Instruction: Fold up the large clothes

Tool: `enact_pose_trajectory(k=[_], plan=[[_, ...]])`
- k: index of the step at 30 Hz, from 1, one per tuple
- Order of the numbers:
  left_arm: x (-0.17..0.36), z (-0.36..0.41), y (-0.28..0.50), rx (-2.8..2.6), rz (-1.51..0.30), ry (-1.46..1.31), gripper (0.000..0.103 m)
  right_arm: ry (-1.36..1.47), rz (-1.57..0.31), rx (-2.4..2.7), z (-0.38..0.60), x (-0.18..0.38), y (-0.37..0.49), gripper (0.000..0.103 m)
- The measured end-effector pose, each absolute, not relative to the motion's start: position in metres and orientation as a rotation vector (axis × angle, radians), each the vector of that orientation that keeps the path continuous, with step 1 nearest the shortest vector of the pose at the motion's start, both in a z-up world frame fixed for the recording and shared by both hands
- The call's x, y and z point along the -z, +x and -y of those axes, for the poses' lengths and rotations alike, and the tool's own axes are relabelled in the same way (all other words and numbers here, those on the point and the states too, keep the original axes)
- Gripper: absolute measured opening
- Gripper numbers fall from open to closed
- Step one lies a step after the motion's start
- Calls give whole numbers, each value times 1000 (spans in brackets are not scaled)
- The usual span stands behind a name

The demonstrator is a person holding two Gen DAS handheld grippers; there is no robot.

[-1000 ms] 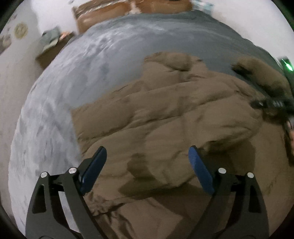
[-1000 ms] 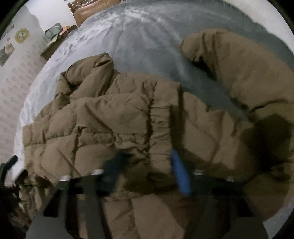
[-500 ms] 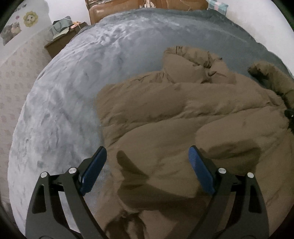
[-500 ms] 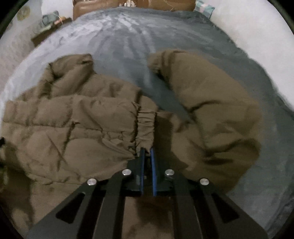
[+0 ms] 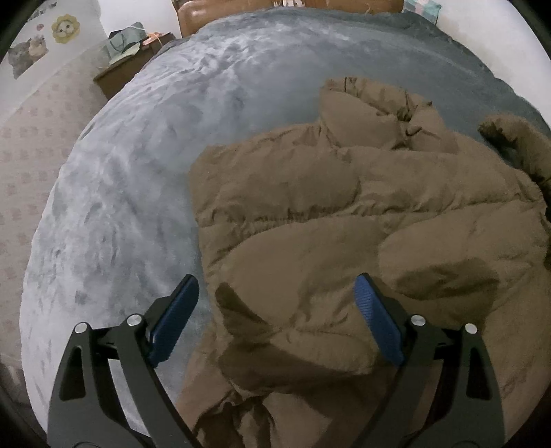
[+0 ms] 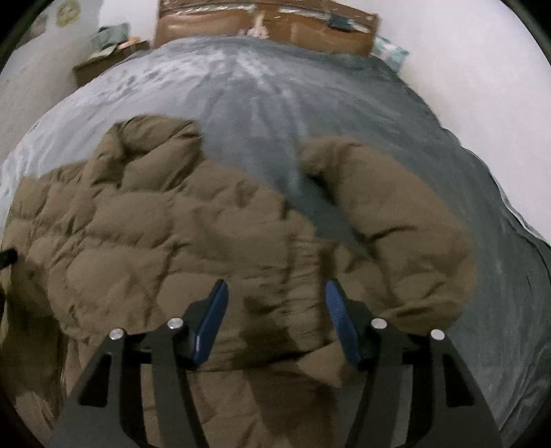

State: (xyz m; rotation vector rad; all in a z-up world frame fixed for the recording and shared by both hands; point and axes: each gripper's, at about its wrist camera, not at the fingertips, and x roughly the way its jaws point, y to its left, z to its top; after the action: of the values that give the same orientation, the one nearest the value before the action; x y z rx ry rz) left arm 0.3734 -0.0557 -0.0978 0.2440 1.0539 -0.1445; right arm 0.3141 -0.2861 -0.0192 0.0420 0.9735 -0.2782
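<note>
Bedspread, grey plush, covering a wide bed (image 5: 137, 179), filled most of both views; a brown wooden headboard (image 6: 261, 24) ran across the far end, a low wooden side table with clutter (image 5: 131, 65) stood off the far left corner, and a pale patterned wall with cartoon stickers (image 5: 44, 41) sat beyond it

Big brown quilted puffer jacket (image 5: 344, 224) lay spread on the near half of the bed, body bunched toward the left, hood or collar lump at the far edge. One padded brown sleeve (image 6: 389, 220) stuck out to the right, its long axis running from the jacket body away toward the headboard, grey cover showing between it and the body

Key relation: that sleeve sat just ahead and right of the right gripper (image 6: 277, 320), so my read is the right hand was nearer for bringing it across the body. Right view was motion-blurred, contact unclear

Left gripper (image 5: 275, 320) hovered over the jacket's left hem edge, left finger over bare bedspread, right finger over fabric

Both tools were released: jaws spread wide, blue pads clear, nothing pinched

Fold looked early-stage, sleeve not yet tucked
</note>
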Motion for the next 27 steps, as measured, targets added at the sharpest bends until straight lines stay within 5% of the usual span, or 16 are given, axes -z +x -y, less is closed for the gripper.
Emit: enact_pose_trajectory(k=[9, 16, 27], plan=[[114, 53, 379, 135, -1110, 218, 93, -8, -1061, 233, 262, 53, 321, 60], [92, 56, 367, 114, -1037, 313, 97, 77, -961, 276, 307, -2, 306, 60], [82, 59, 367, 116, -995, 355, 100, 177, -937, 509, 433, -24, 292, 78]])
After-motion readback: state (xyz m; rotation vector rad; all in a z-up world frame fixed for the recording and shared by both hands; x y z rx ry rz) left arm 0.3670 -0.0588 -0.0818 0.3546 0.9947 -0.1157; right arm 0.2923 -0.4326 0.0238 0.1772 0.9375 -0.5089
